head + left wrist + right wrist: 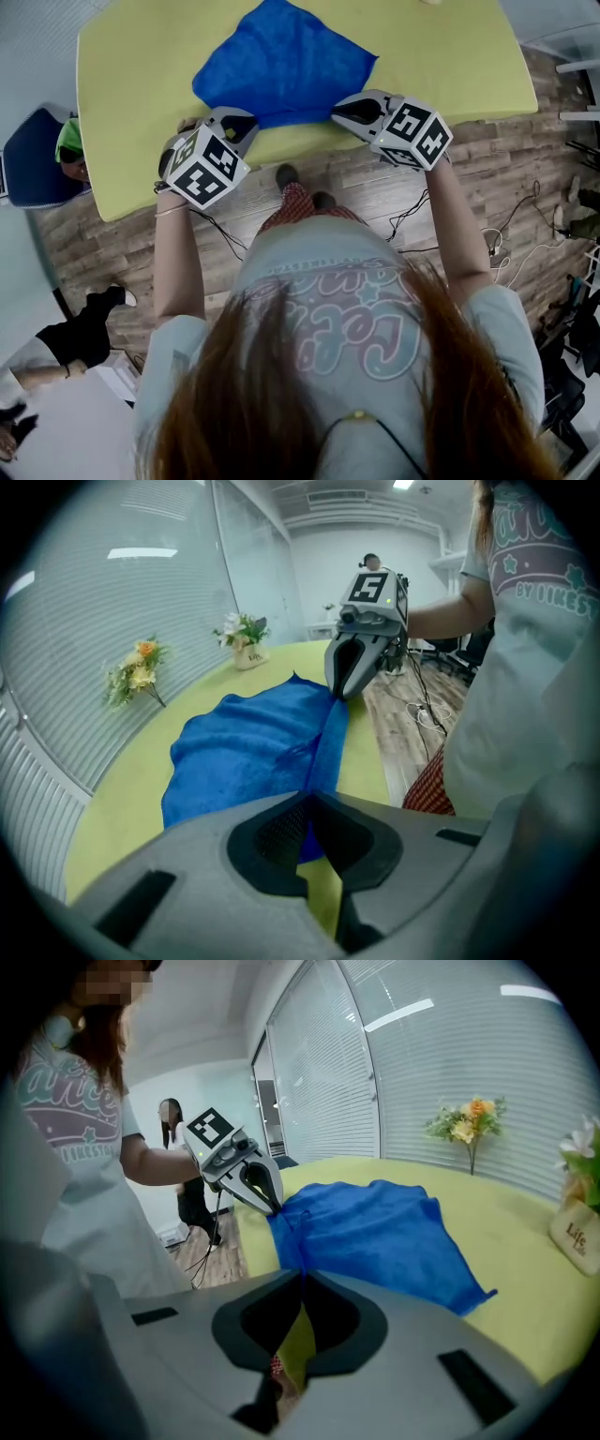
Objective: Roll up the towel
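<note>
towel (281, 61): spread on counter (131, 84), near edge at near rim | left gripper (242, 125), right gripper (345, 111): each pinched shut on that edge | advice: edge to be kept taut, rolled evenly toward far side

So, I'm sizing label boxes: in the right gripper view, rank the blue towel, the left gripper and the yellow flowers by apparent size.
1. blue towel, clearly largest.
2. left gripper.
3. yellow flowers, only slightly smaller; they stand farther off, so that gap is unsure.
</note>
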`<action>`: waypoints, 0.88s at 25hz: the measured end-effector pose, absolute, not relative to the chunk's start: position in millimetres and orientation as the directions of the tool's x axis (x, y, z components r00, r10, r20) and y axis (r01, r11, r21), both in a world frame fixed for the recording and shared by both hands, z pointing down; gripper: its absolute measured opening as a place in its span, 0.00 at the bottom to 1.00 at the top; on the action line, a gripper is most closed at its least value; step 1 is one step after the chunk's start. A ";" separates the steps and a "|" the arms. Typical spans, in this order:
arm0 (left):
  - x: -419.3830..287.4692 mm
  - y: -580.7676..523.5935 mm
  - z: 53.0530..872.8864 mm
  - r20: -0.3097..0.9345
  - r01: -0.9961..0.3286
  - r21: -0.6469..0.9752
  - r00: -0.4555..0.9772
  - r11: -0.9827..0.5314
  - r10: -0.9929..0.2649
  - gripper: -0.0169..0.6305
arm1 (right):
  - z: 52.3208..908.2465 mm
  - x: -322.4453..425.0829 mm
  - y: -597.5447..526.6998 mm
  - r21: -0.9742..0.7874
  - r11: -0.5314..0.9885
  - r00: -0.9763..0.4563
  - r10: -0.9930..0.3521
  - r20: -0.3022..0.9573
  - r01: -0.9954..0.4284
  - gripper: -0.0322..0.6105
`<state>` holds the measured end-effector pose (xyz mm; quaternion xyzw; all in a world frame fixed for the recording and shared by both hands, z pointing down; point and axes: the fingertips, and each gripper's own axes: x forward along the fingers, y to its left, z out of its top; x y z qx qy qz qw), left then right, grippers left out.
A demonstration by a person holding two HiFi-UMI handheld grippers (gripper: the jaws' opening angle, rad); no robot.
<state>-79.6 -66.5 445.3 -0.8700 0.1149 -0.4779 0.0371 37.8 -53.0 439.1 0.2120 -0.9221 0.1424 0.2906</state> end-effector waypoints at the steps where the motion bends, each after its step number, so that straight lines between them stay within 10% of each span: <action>1: -79.9 -68.7 447.2 0.825 -0.160 -0.184 0.511 -0.970 -0.241 0.05 | 440.5 37.5 -54.4 -0.135 0.868 -0.736 -0.312 0.601 -0.478 0.08; 22: -104.0 -107.7 421.2 0.669 -0.285 -0.456 0.515 -0.843 -0.536 0.06 | 438.1 52.5 -71.3 0.054 0.833 -0.630 -0.457 0.628 -0.551 0.23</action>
